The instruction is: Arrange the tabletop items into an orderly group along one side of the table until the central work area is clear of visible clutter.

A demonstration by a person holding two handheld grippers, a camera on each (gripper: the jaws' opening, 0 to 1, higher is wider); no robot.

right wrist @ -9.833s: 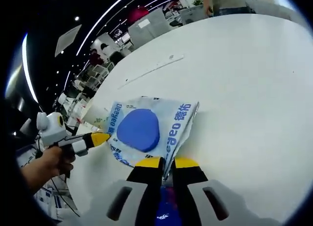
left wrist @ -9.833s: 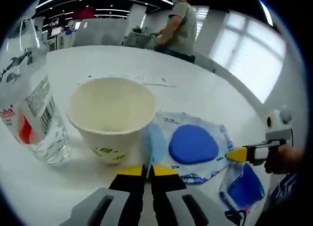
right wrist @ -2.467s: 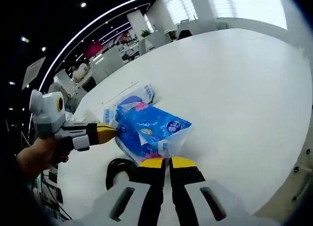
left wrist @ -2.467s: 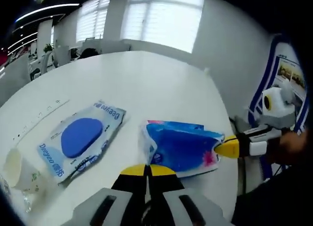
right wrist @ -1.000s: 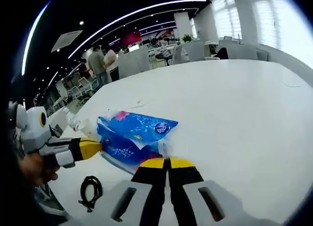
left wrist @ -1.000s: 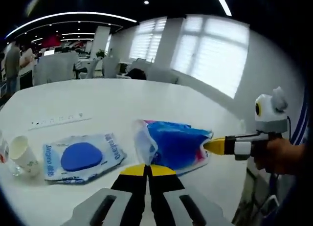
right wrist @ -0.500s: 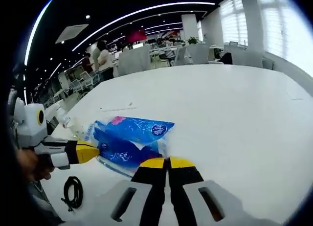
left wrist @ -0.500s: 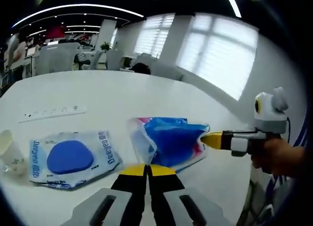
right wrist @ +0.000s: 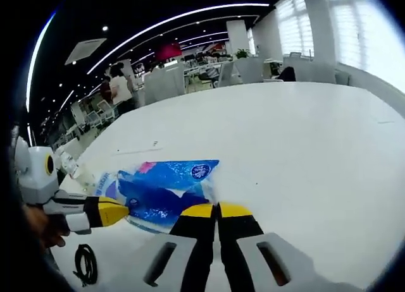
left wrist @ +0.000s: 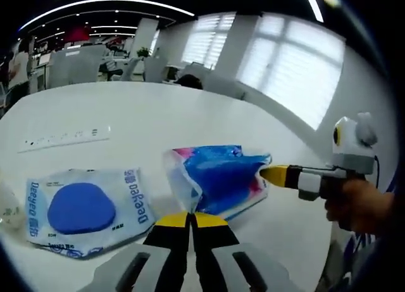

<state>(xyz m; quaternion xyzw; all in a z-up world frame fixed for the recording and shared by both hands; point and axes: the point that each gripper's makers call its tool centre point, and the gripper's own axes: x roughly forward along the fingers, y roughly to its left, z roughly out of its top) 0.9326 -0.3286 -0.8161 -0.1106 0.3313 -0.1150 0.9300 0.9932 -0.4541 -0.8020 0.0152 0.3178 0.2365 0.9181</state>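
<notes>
The blue pack (left wrist: 221,178) is lying on the white tabletop (left wrist: 126,115) between the two claws, and each is pinching one end of it. In the left gripper view the left claw (left wrist: 191,217) is showing its yellow tips closed together on the pack's near clear-plastic corner, while the right claw (left wrist: 273,176) is coming in from the right with its tip closed on the far end. The right gripper view is giving the mirror of this — the right claw (right wrist: 217,210) closed at the pack's (right wrist: 161,189) near edge, the left claw (right wrist: 112,211) at the far end. So the pack's long axis is running from claw to claw, with neither nearer. Just beside it, toward the left claw's side, the wipes pack (left wrist: 82,206) is resting flat, apart from the blue pack — judging by that, the coming move is likely setting the blue pack down alongside it
</notes>
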